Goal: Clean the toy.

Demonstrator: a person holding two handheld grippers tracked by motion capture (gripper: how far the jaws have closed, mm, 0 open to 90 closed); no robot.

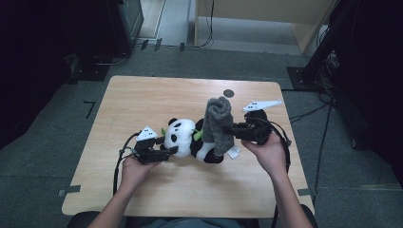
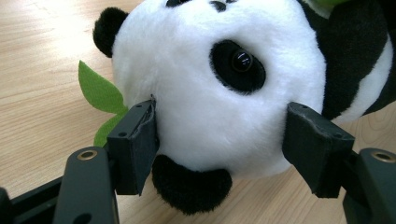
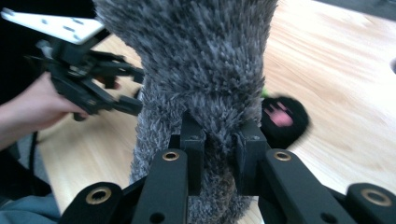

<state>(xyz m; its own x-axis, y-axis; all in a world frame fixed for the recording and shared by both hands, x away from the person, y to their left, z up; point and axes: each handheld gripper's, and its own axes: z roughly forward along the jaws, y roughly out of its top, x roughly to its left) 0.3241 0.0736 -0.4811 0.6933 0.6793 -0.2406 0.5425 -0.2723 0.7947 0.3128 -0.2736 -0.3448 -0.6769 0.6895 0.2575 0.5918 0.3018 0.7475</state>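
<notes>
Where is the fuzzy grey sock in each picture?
High view: the grey sock stands right of centre, draped over the panda's body, pinched by the right gripper.
Left gripper view: the sock is not in it; the panda's head sits between the jaws.
Right gripper view: the sock rises up the middle.
Shared landmark: the wooden table.

— What lies under my jaws?
— A light wooden table (image 1: 142, 99).
— Beyond my jaws?
— A dark round mark (image 1: 229, 93) on the board; grey floor (image 1: 57, 114) past its edges.
</notes>
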